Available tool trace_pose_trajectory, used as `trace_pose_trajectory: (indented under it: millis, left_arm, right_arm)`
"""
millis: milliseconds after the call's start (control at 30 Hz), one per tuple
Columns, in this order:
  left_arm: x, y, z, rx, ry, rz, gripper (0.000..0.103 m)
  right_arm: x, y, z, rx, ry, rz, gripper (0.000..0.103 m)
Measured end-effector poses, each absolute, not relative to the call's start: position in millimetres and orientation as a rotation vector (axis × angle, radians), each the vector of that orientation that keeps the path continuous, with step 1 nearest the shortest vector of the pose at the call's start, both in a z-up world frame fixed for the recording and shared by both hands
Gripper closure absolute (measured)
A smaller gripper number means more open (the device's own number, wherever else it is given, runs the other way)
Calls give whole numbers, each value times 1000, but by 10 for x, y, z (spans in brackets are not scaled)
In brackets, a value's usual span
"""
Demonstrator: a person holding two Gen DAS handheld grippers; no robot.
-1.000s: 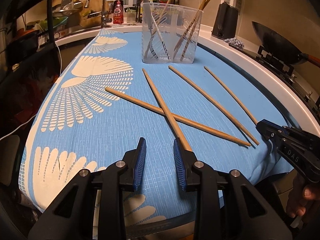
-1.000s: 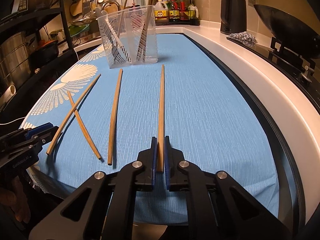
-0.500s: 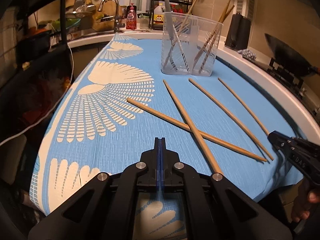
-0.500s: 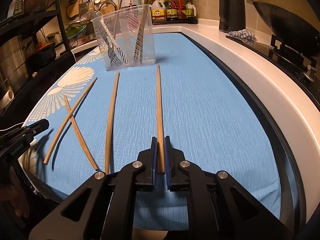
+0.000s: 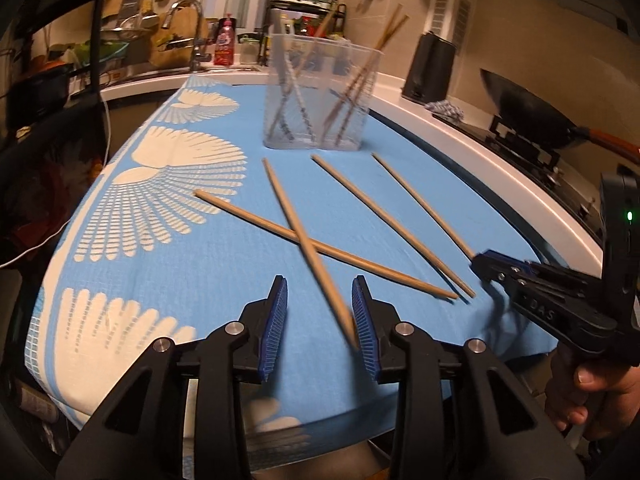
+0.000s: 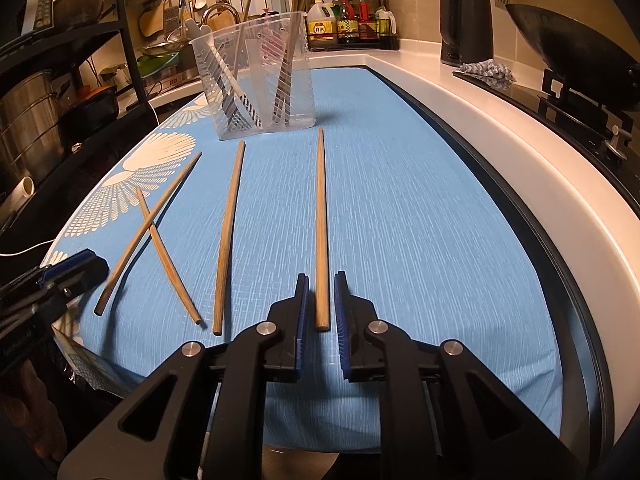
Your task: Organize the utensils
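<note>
Four slim wooden chopsticks [image 6: 228, 236] lie on the blue woven cloth [image 6: 420, 220] ahead of both tools. The right hand-held gripper [image 6: 320, 316], clamped a second ago, is opening, the rightmost chopstick [image 6: 320, 224] loose between its ribbed pads. The left hand-held gripper [image 5: 320, 316], briefly clenched, is opening around a crossed chopstick's [image 5: 308, 248] tip. Only the right view shows sharply the clear slotted holder [image 6: 256, 76] beyond.

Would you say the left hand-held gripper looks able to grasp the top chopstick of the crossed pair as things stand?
Probably yes: the left hand-held gripper has opening jaws already astride the top chopstick's near end, with nothing lying over it.
</note>
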State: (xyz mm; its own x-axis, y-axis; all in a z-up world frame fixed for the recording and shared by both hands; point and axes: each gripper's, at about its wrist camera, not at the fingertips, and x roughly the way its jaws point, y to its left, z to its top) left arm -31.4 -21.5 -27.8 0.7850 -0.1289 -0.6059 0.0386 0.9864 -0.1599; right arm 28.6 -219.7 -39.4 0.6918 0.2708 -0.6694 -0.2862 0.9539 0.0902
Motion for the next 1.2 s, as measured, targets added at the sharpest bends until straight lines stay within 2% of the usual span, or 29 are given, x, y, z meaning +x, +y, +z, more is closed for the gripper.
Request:
trace_pose_trajectory:
  millis: [233, 267, 367, 1000, 1200]
  left_arm:
    - [-287, -370, -371, -41, 699, -36, 71]
    - [-287, -350, -361, -38, 695, -19, 80]
    - [-283, -221, -355, -60, 694, 31, 96]
    - [-251, -103, -373, -65, 677, 91, 96]
    - [-317, -152, -218, -46, 622, 83, 96]
  right_arm:
    - [279, -2200, -390, -31, 738, 308, 90]
    - [277, -2200, -390, -31, 736, 304, 91]
    - [279, -2204, -390, -24, 736, 306, 96]
    - [247, -2132, -393, -49, 705, 303, 96]
    - [155, -2157, -119, -52, 649, 313, 96]
